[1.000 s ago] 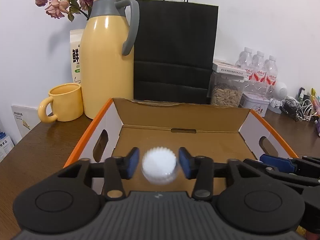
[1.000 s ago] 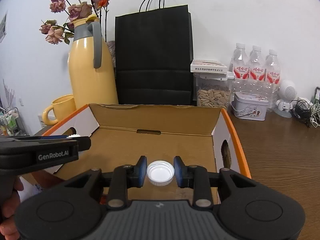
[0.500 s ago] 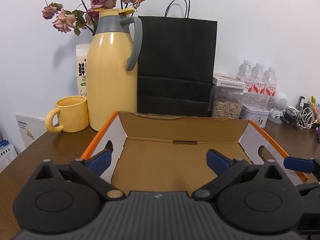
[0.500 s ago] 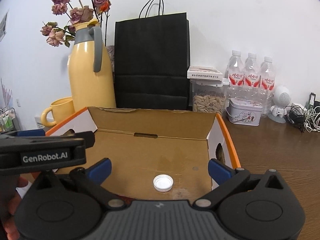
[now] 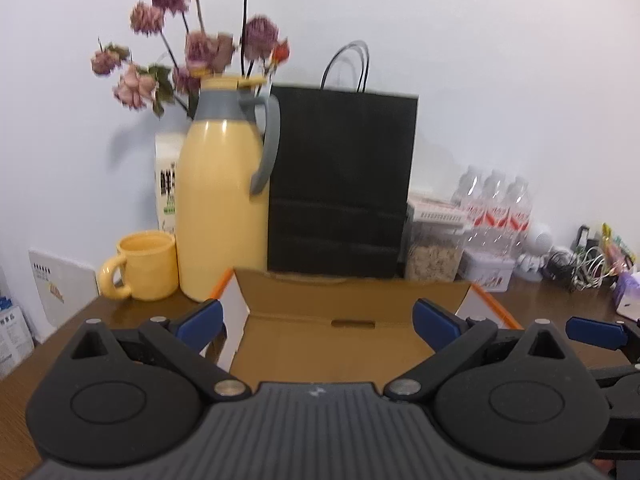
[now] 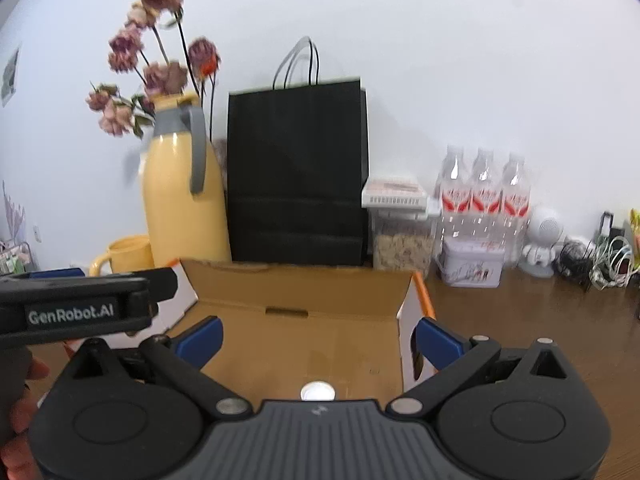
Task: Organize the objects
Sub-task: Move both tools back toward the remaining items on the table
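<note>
Left gripper [image 5: 316, 320]: spread wide, empty.
Right gripper [image 6: 318, 338]: wide, empty, above the white cap [image 6: 317, 391] in the cardboard box [image 6: 304, 288].
Advice: you did best lifting clear of its walls.

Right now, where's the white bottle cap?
In the right wrist view, the white bottle cap lies on the cardboard box floor, near its front edge, just ahead of the open right gripper.

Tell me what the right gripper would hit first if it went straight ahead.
Probably the far wall of the open brown cardboard box. The open right gripper points at it over the box floor; depth is unclear.
</note>
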Demonstrator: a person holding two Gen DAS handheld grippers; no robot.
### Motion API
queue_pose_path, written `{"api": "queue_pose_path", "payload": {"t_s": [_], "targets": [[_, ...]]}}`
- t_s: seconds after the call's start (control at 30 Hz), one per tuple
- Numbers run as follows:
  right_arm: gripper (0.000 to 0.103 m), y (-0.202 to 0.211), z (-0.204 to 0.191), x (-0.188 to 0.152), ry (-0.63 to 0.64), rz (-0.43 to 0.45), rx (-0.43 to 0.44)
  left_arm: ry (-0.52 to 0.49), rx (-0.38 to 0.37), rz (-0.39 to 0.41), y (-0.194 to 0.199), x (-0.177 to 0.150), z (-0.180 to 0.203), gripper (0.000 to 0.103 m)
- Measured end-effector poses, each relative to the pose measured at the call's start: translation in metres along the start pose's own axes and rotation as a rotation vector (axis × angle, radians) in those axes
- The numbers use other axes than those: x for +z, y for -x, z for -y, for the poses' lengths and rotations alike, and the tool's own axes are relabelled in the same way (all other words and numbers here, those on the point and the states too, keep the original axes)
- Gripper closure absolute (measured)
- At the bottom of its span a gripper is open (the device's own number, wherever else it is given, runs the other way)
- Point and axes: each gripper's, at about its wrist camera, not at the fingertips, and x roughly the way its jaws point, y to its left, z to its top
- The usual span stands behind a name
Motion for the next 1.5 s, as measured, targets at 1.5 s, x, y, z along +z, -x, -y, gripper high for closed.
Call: {"api": "queue_pose_path", "payload": {"t_s": [1.5], "targets": [[0.000, 0.210, -0.026, -0.129, 0.046, -0.151, -0.008, -0.032, 0.021, -0.136, 0.208, -0.109, -0.095, 0.000]]}}
